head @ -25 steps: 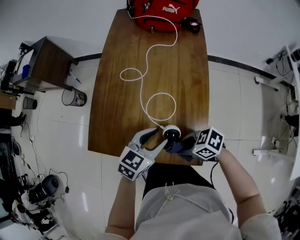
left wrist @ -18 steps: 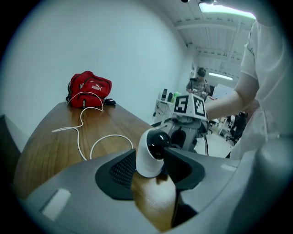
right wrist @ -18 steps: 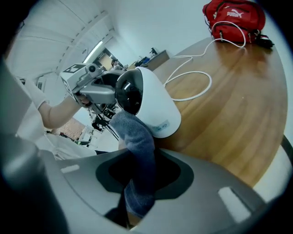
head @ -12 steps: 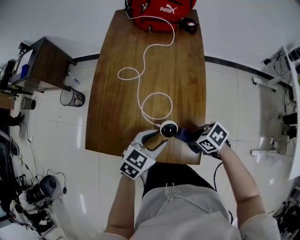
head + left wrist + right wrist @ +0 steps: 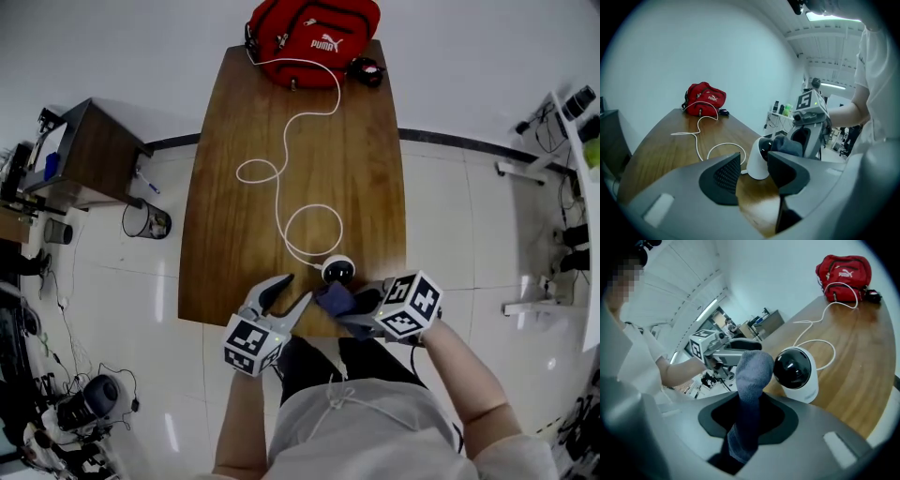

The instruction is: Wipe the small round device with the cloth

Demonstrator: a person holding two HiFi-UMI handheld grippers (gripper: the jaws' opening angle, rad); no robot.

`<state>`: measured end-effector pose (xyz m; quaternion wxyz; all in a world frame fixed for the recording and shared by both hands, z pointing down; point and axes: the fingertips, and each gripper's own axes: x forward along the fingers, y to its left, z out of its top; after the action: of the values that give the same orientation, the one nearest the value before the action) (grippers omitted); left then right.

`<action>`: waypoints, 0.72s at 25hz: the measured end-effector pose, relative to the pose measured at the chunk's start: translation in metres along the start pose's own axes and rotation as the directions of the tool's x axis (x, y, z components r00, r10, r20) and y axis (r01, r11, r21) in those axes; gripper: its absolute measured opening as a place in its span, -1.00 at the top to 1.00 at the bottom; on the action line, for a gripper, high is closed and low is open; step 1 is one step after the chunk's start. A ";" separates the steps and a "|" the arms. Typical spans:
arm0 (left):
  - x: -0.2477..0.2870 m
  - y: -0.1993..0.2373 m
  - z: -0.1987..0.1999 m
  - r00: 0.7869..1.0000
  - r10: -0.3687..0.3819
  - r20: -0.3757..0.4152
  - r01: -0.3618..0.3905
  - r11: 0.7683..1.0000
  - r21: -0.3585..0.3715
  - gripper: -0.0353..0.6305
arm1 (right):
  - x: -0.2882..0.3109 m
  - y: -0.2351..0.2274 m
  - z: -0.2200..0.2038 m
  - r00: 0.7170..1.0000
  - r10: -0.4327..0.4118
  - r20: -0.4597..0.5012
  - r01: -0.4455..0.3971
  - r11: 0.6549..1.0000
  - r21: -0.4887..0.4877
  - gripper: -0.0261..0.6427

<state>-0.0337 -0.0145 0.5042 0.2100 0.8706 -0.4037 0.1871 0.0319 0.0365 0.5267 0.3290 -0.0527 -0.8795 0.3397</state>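
The small round device [image 5: 337, 271], a white dome with a black lens [image 5: 793, 370], stands near the front edge of the wooden table [image 5: 234, 197]. Its white cable [image 5: 284, 230] loops away behind it. My right gripper [image 5: 354, 307] is shut on a grey-blue cloth [image 5: 751, 376], whose upright end stands close beside the lens, touching or nearly so. My left gripper [image 5: 289, 294] sits just left of the device, open, with only bare table between its fingers [image 5: 723, 174]. In the left gripper view the device [image 5: 757, 161] stands just beyond the jaws, with the cloth [image 5: 788, 145] against its right side.
A red bag [image 5: 314, 28] lies at the table's far end with a small dark object [image 5: 364, 70] beside it. A low side table [image 5: 89, 141] and a wire bin [image 5: 150, 220] stand on the white floor to the left. The table's front edge runs under both grippers.
My left gripper has drawn back off the device towards the table's front edge. The right gripper swung out to the right, then came back with the cloth to the device's near side.
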 end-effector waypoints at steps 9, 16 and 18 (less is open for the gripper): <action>-0.020 0.012 -0.001 0.993 -0.115 0.013 0.115 0.993 -0.023 0.34 | 0.019 -0.055 -0.028 0.987 -0.159 -0.007 0.154 0.945 0.290 0.58; -0.036 0.026 -0.018 0.986 -0.166 0.007 0.166 0.985 -0.043 0.34 | 0.034 -0.060 -0.052 0.975 -0.202 -0.087 0.220 0.900 0.377 0.59; -0.040 0.030 -0.015 0.985 -0.173 0.017 0.174 0.984 -0.038 0.34 | 0.035 -0.049 -0.041 0.971 -0.232 -0.058 0.237 0.908 0.347 0.59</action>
<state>-0.0837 0.0011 0.5030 0.2399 0.8994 -0.3314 0.1542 0.0365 0.0334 0.5995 0.3784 0.1102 -0.8021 0.4488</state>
